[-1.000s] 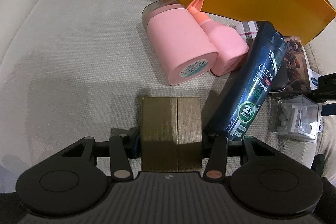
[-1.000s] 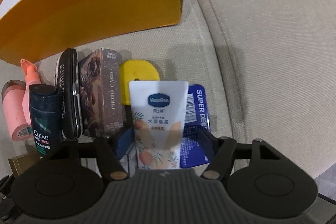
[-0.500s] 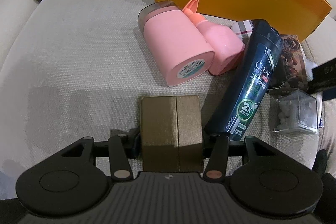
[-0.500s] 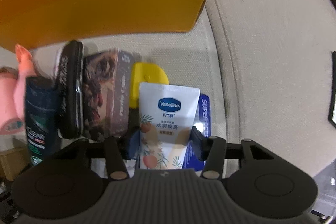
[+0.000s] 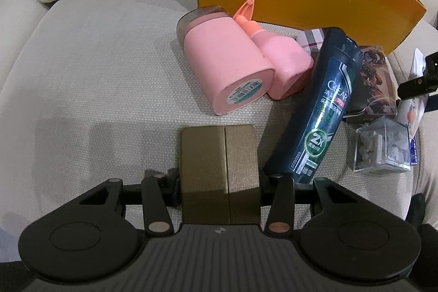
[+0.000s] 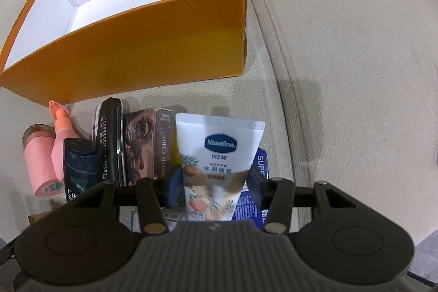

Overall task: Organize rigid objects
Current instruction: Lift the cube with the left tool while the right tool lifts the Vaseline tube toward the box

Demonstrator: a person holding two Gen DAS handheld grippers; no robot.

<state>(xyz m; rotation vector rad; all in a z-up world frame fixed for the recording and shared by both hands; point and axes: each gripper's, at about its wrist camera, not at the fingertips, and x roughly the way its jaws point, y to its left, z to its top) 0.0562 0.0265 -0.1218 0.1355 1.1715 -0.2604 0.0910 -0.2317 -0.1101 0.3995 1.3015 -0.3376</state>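
Both views are dim and warm-toned, with strong fisheye bending that curves the orange box (image 6: 131, 56) and darkens the corners. In the left wrist view a soft shadow falls on the sofa cushion (image 5: 95, 67) left of the brown box (image 5: 219, 171), whose near end is darker, and a glossy highlight runs along the dark shampoo bottle (image 5: 320, 116). The right wrist view is slightly soft, with the white tube (image 6: 219, 155) showing a pale glare patch low on its face.
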